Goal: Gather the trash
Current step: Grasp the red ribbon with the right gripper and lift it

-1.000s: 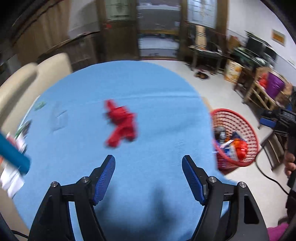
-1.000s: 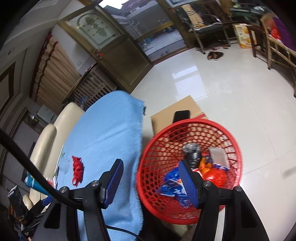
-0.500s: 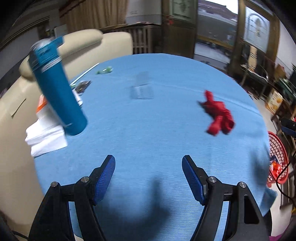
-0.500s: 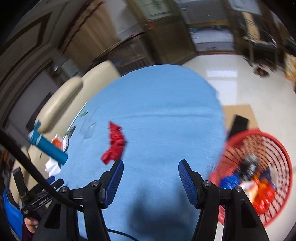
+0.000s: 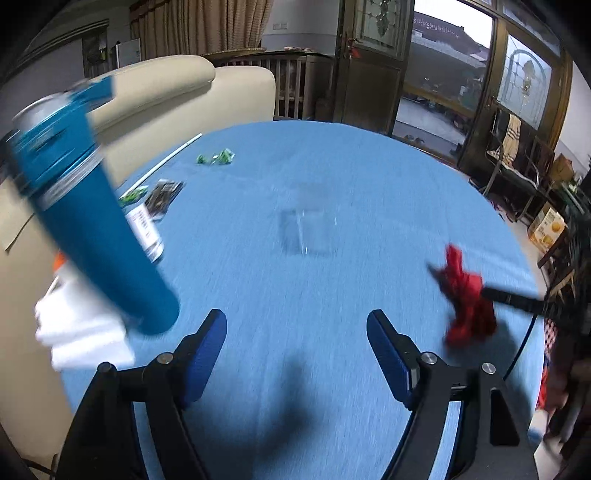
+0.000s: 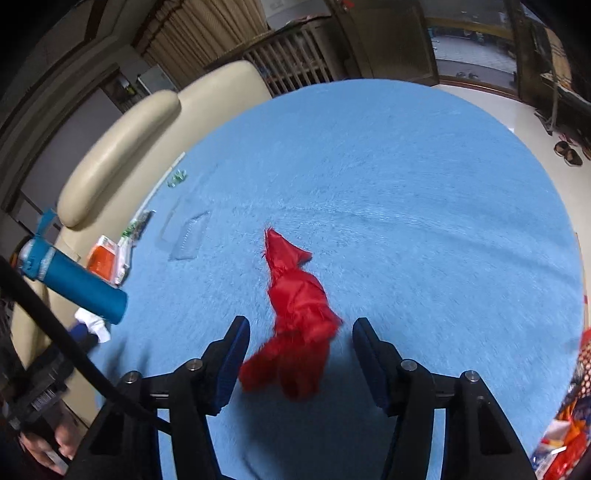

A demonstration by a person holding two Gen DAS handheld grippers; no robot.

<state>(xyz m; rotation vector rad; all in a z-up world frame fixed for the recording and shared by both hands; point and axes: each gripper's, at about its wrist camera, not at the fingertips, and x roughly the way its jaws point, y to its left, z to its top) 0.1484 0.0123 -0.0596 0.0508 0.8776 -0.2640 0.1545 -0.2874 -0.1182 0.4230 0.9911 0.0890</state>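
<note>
The red wrapper lies low in the middle on the blue cloth, long way up-down, between the right gripper's closing jaws. It holds nothing yet.

I am in a home's living room: my table wears a blue cloth, and a cream leather sofa stands just beyond its far-left edge. Behind hang tan curtains and glazed wooden doors; shoes, I think, lie on the pale tiled floor.
</note>
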